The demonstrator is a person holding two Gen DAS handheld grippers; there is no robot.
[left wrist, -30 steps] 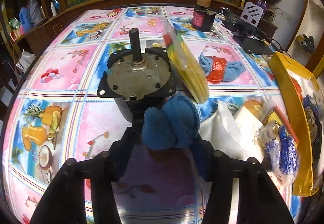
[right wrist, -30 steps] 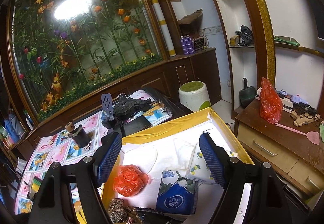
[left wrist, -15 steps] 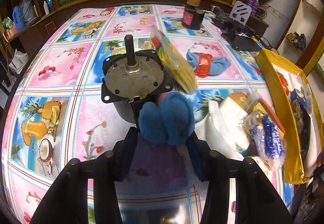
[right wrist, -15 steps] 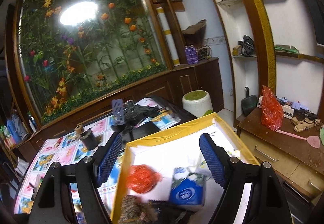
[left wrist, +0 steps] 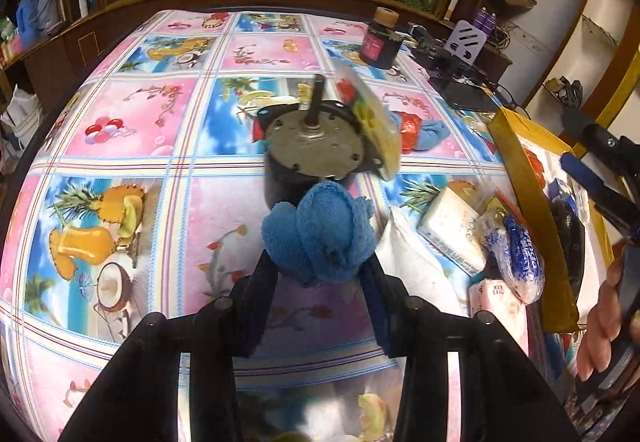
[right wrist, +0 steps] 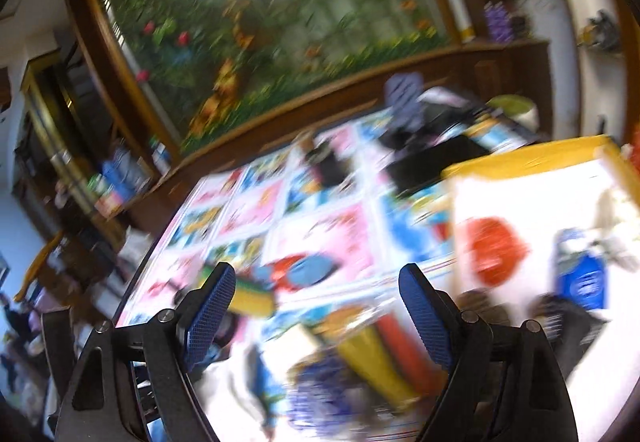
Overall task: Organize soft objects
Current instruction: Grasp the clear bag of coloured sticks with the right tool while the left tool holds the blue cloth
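Note:
My left gripper (left wrist: 318, 262) is shut on a blue fluffy cloth (left wrist: 320, 234) and holds it above the patterned tablecloth (left wrist: 140, 122). Behind the cloth stands a black motor (left wrist: 312, 150) with a yellow packet (left wrist: 372, 126) leaning on it. A red and blue bundle (left wrist: 420, 128) lies further back. A yellow-rimmed box (left wrist: 520, 186) with soft items stands at the right. My right gripper (right wrist: 316, 314) is open and empty over the table's clutter; its view is blurred. It also shows in the left wrist view (left wrist: 592, 178).
A dark jar (left wrist: 380, 42) and black devices (left wrist: 452, 62) stand at the back of the table. Tissue packs (left wrist: 456, 230), a white bag (left wrist: 416, 274) and a blue packet (left wrist: 520, 254) lie beside the box. A wooden counter runs behind the table.
My left gripper has lifted the blue cloth up and away from the motor. My right gripper has swung left from over the box to over the table.

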